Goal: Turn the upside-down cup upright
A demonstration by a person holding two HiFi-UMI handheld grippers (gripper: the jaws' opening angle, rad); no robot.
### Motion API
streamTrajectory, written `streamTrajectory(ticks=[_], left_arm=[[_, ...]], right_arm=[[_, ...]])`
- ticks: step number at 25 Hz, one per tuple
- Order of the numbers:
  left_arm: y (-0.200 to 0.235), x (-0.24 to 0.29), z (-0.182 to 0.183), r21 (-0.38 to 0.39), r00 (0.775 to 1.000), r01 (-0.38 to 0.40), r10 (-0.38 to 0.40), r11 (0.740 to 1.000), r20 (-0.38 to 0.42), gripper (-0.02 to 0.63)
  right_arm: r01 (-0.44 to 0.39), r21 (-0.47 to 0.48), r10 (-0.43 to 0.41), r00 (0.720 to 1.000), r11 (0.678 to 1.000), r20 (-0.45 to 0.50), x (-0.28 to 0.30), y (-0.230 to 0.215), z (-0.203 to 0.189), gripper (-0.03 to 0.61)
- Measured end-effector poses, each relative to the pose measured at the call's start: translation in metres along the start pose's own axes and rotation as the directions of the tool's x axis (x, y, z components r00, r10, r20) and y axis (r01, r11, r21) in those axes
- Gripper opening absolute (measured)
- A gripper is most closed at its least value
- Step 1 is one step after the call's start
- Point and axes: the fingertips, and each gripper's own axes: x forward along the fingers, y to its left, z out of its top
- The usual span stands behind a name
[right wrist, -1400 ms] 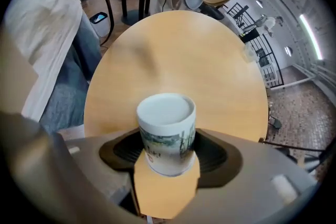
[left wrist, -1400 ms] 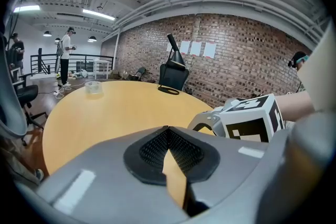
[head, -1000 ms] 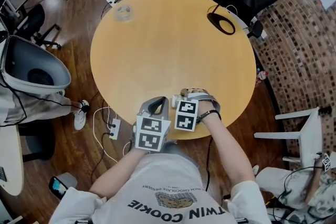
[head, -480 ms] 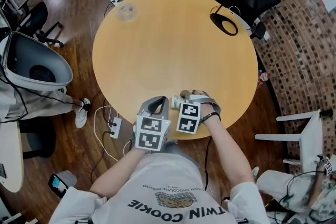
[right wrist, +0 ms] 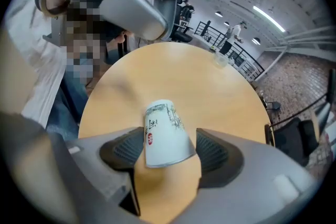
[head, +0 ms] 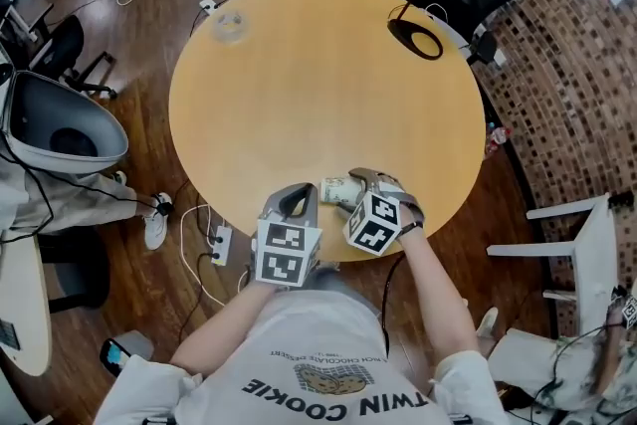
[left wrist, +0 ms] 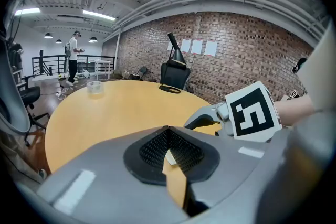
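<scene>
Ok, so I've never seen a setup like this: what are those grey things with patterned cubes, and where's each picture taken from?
No robot here: a person holds hand-held tongs in each hand; the patterned cubes are part of them. The head view comes from a camera on the person's head, looking down at a round wooden table. The other two come from cameras riding on the tongs. The left tongs are closed on nothing. The right tongs grip a white cup, tipped on its side by the table's near edge. At the far side lie a small clear thing and a black loop; I can't tell what they are.
</scene>
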Motion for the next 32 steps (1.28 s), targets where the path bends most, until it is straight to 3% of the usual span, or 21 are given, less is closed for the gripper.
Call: streamTrajectory(ticks=[3, 6, 11, 15, 21, 22, 24, 26, 28, 32], left_arm=[[-0.003, 0.002, 0.001, 0.009, 1.000, 0.006, -0.006, 1.000, -0.003, 0.006], [-0.007, 0.002, 0.001, 0.017, 1.000, 0.012, -0.012, 1.000, -0.009, 0.006], [-0.011, 0.003, 0.000, 0.024, 1.000, 0.019, -0.019, 1.000, -0.014, 0.006], [-0.013, 0.004, -0.003, 0.031, 1.000, 0.025, -0.024, 0.999, -0.018, 0.006], [-0.014, 0.004, 0.003, 0.038, 1.000, 0.024, -0.023, 0.999, -0.019, 0.006], [-0.013, 0.005, 0.003, 0.038, 1.000, 0.024, -0.023, 0.999, -0.020, 0.006], [-0.012, 0.005, 0.004, 0.039, 0.999, 0.027, -0.026, 0.999, -0.021, 0.006], [-0.013, 0.005, 0.004, 0.042, 0.999, 0.032, -0.031, 0.999, -0.021, 0.006], [-0.015, 0.004, 0.002, 0.044, 0.999, 0.033, -0.032, 0.998, -0.021, 0.006], [-0.016, 0.004, 0.001, 0.041, 0.999, 0.030, -0.029, 0.999, -0.021, 0.006]], right_arm=[[0.002, 0.147, -0.013, 0.997, 0.989, 0.073, -0.008, -0.005, -0.002, 0.302], [0.002, 0.332, -0.055, 0.987, 0.943, 0.152, -0.016, -0.012, -0.007, 0.301], [-0.041, 0.617, -0.162, 0.949, 0.786, 0.269, -0.026, -0.023, -0.019, 0.302], [-0.065, 0.707, -0.205, 0.935, 0.704, 0.290, -0.025, -0.021, -0.025, 0.301], [-0.184, 0.809, -0.202, 0.915, 0.558, 0.348, -0.025, -0.011, -0.027, 0.293], [-0.203, 0.818, -0.206, 0.909, 0.538, 0.361, -0.025, -0.010, -0.026, 0.269], [-0.245, 0.838, -0.219, 0.894, 0.488, 0.390, -0.026, -0.010, -0.024, 0.137], [-0.290, 0.852, -0.229, 0.880, 0.436, 0.416, -0.026, -0.011, -0.023, 0.051], [-0.316, 0.852, -0.227, 0.872, 0.418, 0.435, -0.028, -0.010, -0.023, 0.012], [-0.338, 0.823, -0.194, 0.865, 0.457, 0.463, -0.033, -0.007, -0.018, 0.011]])
